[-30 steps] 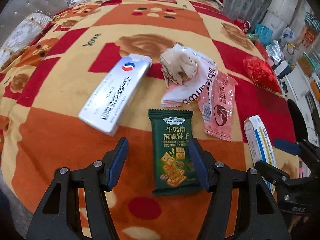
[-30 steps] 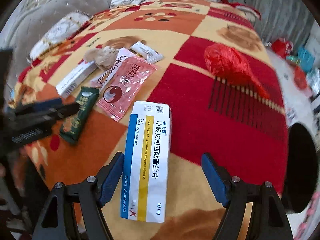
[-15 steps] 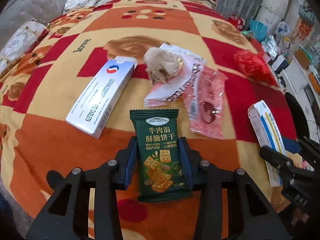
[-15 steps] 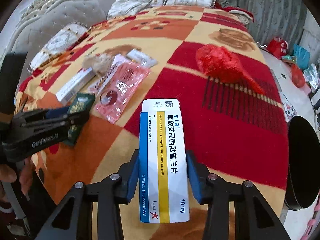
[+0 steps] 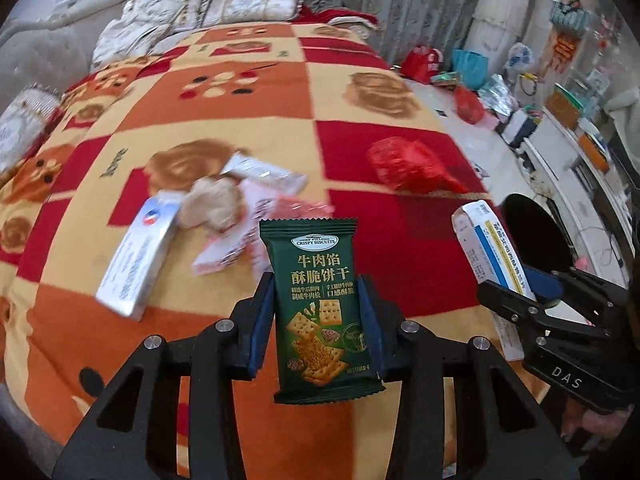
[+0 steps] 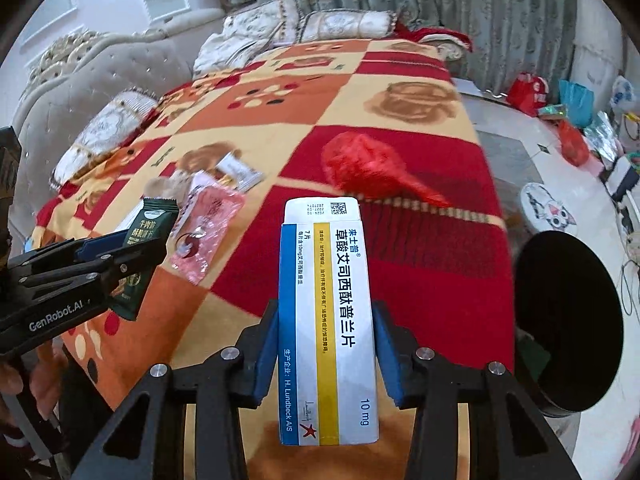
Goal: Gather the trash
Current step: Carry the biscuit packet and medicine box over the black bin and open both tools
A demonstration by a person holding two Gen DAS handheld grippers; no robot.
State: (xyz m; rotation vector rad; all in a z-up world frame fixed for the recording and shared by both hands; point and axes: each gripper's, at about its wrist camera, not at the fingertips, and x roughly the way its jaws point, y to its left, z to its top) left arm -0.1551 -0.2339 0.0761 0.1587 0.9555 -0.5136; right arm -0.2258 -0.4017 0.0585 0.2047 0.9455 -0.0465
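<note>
While litter is lying across the checkered blanket [image 5: 248, 92], both grippers are lifting their finds.

Left view: the left gripper [image 5: 316, 320] is pinching a light, crinkly biscuit packet [image 5: 318, 304] by its sides above the bed. Right view: the right gripper [image 6: 326, 356] is clamping a stiff, light medicine box [image 6: 326, 320] by its long edges; the black bin [image 6: 568, 316] beside the bed is showing nothing inside.

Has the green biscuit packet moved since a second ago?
Yes. The green biscuit packet, then flat on the blanket, is now lifted off it, clamped in the left gripper.
</note>
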